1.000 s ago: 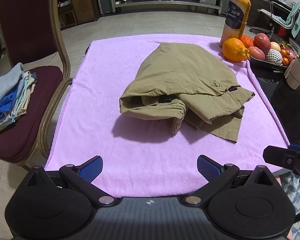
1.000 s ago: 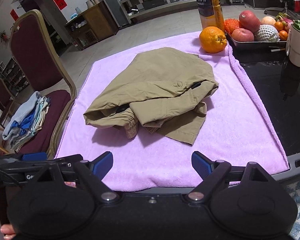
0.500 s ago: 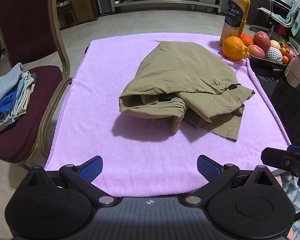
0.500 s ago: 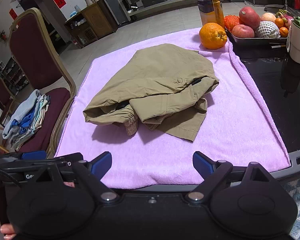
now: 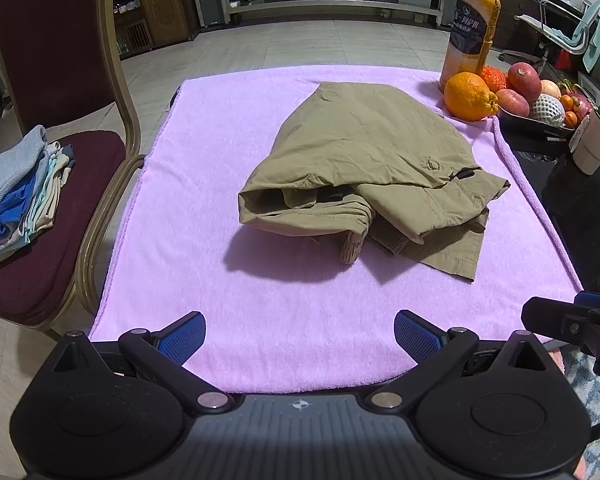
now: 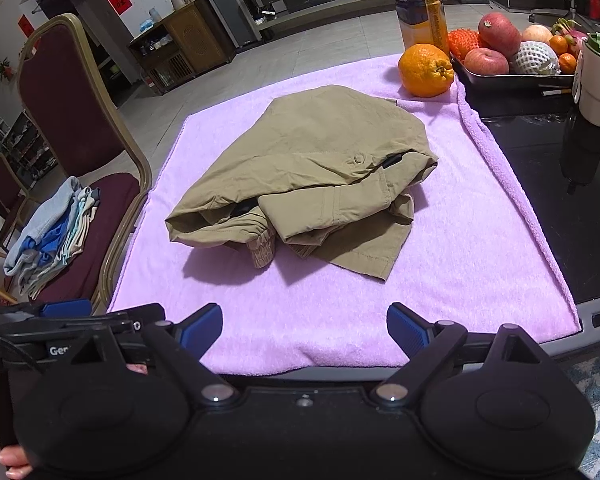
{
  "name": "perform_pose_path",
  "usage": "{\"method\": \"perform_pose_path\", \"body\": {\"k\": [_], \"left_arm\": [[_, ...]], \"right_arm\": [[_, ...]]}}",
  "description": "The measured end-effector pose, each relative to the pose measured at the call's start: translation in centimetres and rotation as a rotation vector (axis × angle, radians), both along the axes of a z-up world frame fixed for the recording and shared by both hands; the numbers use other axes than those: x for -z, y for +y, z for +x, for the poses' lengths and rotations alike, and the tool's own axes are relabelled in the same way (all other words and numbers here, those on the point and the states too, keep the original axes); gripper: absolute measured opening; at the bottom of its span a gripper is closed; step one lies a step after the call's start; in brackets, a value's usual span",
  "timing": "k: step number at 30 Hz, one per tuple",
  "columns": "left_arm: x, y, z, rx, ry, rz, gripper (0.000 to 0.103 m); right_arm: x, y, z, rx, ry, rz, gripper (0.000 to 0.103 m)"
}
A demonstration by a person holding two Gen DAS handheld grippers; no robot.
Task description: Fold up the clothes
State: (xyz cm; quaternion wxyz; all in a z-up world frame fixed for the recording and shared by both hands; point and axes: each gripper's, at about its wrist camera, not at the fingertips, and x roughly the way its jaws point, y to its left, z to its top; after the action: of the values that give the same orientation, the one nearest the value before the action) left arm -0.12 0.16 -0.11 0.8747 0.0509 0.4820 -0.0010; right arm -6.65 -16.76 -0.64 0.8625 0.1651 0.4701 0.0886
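1. On the far left is a dark red chair (image 5: 56,216) with a gold frame. A pile of folded clothes (image 5: 18,196) sits on its seat.
2. Next to the chair is the bench, covered by a soft purple towel (image 5: 220,288).
3. The left gripper (image 5: 300,334) hangs over the near edge of the towel. Its jaws are wide apart, with nothing between them.
4. A pair of tan shorts (image 5: 372,168) lies bunched up in the middle of the towel. They are well apart from both grippers. A stretchy waistband (image 5: 352,246) pokes out at the front.
5. The right gripper (image 6: 305,326) is just beside the left one, also at the near edge. Its jaws are spread wide and hold nothing.
6. At the far right corner of the towel sits a big orange (image 5: 470,96), with a tall juice bottle (image 5: 472,28) behind it.
7. Further right is a tray of fruit (image 6: 512,80) on the dark bench (image 6: 548,184), and then a white cup (image 6: 598,76).
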Motion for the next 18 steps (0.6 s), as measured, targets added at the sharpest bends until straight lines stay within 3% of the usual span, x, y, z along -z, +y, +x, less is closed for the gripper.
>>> {"method": "perform_pose_path", "body": {"k": [18], "left_arm": [[-0.14, -0.19, -0.12, 0.006, -0.001, -0.003, 0.102]], "right_arm": [[-0.20, -0.01, 0.03, -0.007, -0.003, -0.005, 0.090]]}}
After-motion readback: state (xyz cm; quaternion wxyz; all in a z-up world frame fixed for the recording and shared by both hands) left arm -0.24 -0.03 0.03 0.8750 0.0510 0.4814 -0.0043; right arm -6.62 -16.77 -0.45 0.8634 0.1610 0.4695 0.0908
